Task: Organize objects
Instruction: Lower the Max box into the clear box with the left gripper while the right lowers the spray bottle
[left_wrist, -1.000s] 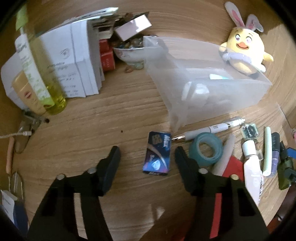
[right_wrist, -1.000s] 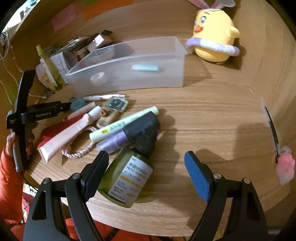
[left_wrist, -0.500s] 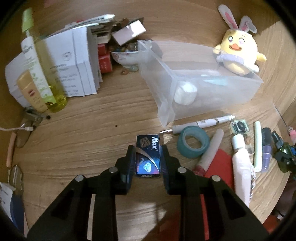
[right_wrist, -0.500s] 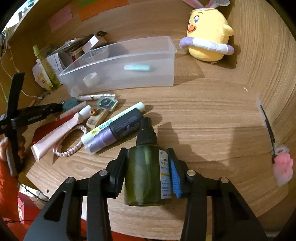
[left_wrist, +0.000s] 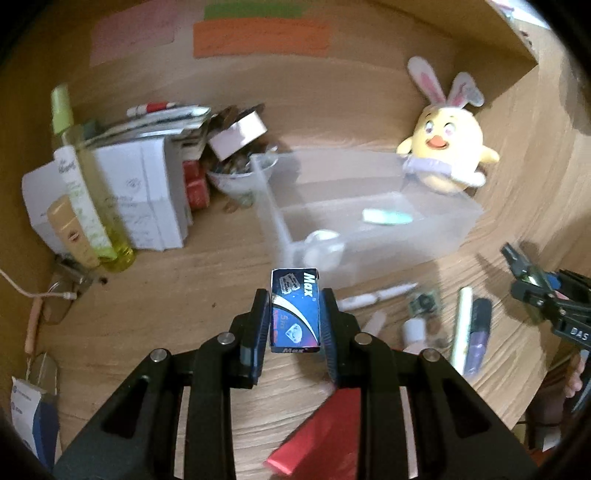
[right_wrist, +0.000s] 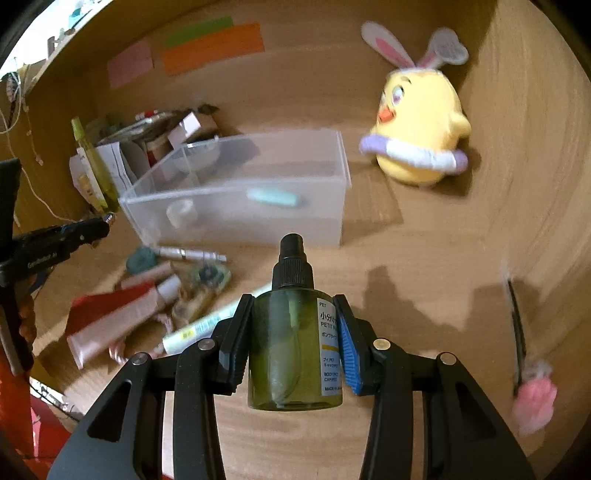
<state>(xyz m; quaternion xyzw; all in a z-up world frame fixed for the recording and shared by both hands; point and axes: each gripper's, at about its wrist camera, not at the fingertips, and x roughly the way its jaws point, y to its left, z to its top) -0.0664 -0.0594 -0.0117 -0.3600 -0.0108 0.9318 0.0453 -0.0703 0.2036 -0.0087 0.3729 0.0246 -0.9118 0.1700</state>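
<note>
The left gripper (left_wrist: 294, 318) is clenched on a small blue box (left_wrist: 294, 312) printed "Max", its two pads pressing the box's long sides and holding it clear of the wooden desk (left_wrist: 155, 295), just in front of the near left corner of the clear plastic bin (left_wrist: 436, 236). The right gripper (right_wrist: 295, 334) is clamped on a green spray bottle (right_wrist: 291, 332), black pump cap pointing away toward the bin (right_wrist: 236, 206), one black pad and one blue pad squeezing the bottle's sides, the bottle lifted off the desk in front of the bin's long near wall. Both sets of jaws closed within the last second and have stood steady on their loads since. Inside the bin lie a pale roll of tape (left_wrist: 325, 247) near its left end and a mint-coloured stick (left_wrist: 386, 216) toward its middle. A yellow chick toy with rabbit ears (left_wrist: 445, 155) sits behind the bin's right end. In front of the bin a white pen (left_wrist: 376, 297), a pale green marker (left_wrist: 463, 325), a purple marker (left_wrist: 478, 332), a teal tape roll (right_wrist: 142, 259) and a pink tube (right_wrist: 122, 325) lie scattered; motion blur softens them. Left of the bin stand a white carton (left_wrist: 140, 199) and a tall yellow-green bottle (left_wrist: 88, 192). A red flat thing (left_wrist: 317, 432) lies in front of the bin, under the left gripper.
</note>
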